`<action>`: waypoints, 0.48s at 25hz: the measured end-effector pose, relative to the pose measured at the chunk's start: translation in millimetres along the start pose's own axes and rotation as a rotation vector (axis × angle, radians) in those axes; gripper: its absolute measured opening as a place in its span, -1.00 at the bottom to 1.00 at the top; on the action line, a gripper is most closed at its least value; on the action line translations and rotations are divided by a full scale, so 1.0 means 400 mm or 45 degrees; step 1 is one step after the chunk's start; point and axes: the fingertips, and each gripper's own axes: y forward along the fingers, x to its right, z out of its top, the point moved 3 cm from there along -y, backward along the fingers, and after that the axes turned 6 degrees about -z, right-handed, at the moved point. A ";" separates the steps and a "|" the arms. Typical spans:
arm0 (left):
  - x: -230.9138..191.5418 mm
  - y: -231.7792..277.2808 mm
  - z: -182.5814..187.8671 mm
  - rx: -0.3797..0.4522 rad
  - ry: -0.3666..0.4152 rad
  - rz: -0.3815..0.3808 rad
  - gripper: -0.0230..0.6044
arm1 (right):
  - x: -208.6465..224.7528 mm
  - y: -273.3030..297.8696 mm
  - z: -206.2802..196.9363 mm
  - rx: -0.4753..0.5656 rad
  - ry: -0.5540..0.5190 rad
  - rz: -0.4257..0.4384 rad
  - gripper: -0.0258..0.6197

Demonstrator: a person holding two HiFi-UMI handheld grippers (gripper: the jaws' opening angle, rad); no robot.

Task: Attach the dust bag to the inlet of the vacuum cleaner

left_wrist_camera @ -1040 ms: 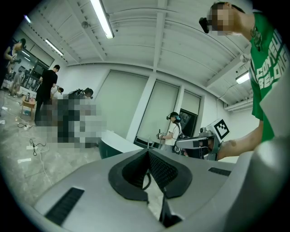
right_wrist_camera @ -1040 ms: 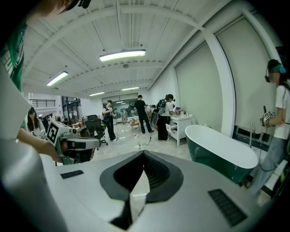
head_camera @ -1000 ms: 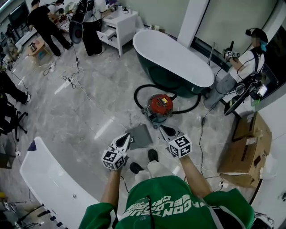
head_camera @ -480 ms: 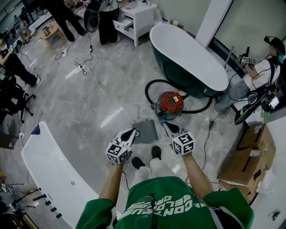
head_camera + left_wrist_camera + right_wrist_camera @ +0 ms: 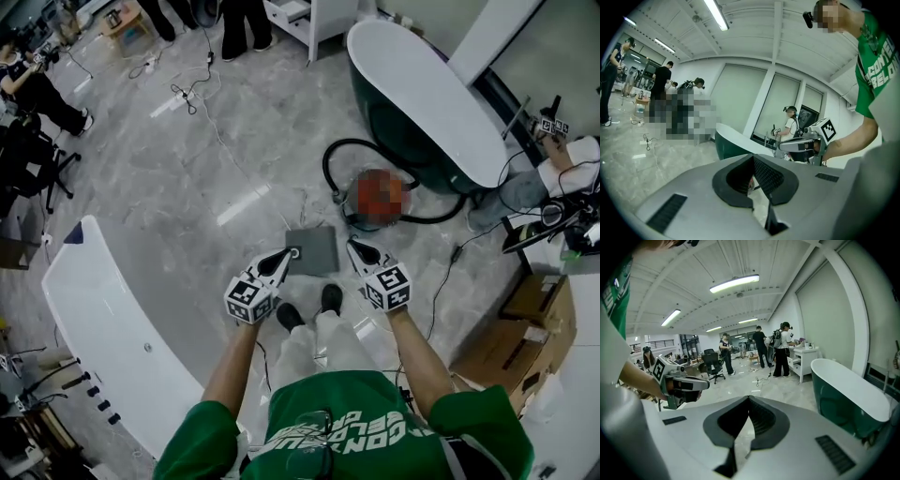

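Head view: I see the dust bag (image 5: 312,250) flat on the floor between left gripper (image 5: 287,255) and right gripper (image 5: 355,247), vacuum cleaner (image 5: 380,199) just beyond it by the bathtub (image 5: 427,94); left gripper view: jaws clenched, empty; right gripper view: tips together, nothing held.

Bare marble floor (image 5: 169,216) lies open ahead and to the left of the flat grey dust bag (image 5: 312,250). Just beyond the bag, the vacuum cleaner (image 5: 382,197) and its looped black hose (image 5: 330,169) bar the way, with the dark green bathtub (image 5: 422,84) close behind. The white tub (image 5: 103,309) walls the left, cardboard boxes (image 5: 506,337) the right, and the person's shoes (image 5: 328,298) stand just short of the bag
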 end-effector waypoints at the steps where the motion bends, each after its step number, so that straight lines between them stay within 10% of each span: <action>1: -0.019 0.006 -0.014 -0.010 0.001 0.003 -0.92 | 0.004 0.021 -0.009 -0.004 -0.005 0.003 -0.90; 12: -0.176 0.026 -0.246 -0.077 -0.051 0.053 -0.92 | -0.002 0.246 -0.193 -0.096 -0.068 0.065 -0.90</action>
